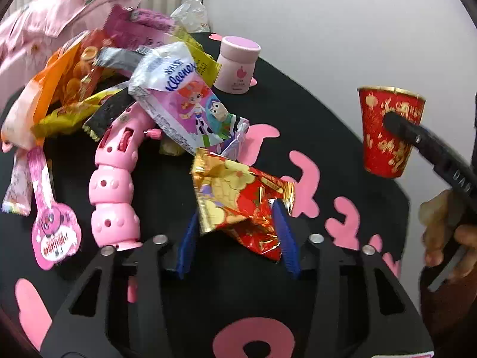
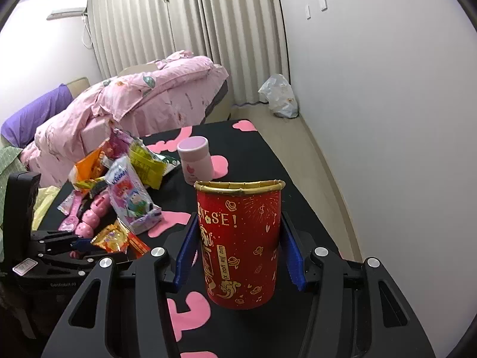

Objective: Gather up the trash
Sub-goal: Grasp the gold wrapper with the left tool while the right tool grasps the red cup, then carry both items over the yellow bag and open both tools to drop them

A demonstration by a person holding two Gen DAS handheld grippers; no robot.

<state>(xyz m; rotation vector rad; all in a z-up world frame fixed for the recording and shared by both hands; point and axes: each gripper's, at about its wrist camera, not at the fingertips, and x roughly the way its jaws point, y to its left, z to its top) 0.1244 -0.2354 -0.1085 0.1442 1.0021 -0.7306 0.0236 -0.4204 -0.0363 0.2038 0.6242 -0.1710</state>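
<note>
Left tongs [image 1: 238,223] clamped on a red-and-gold foil wrapper [image 1: 238,200]: both blue pads press its crumpled sides. The wrapper's long axis runs from far-left to near-right in the left wrist view, gold end toward the pile, red end hanging near the tongs' base. Can't tell whether it touches the bench [image 1: 313,125] or is just above it.

Right tongs [image 2: 240,247] clamped on a red paper cup [image 2: 241,238], one pad on each side at mid-height. The cup is upright, mouth up, gold rim on top, long axis vertical. In the left wrist view it sits to the right of the wrapper, well apart from it, at the bench's right edge. What is inside it is hidden from both views.

The rest of the trash is piled at the far-left of the bench: a Kleenex tissue pack [image 1: 184,95] lying diagonally just beyond the held wrapper, an orange snack bag [image 1: 59,83], yellow wrappers [image 1: 205,59], and a pink strip wrapper [image 1: 53,226] at near-left. A pink segmented plastic toy [image 1: 114,185] lies lengthwise near-to-far, left of the left tongs. A pink lidded jar [image 1: 237,65] stands upright at the far side, lid on. A pink quilt [image 2: 134,101] sits on the bed beyond the bench. A white plastic bag [image 2: 278,95] lies on the floor in the far corner.
</note>
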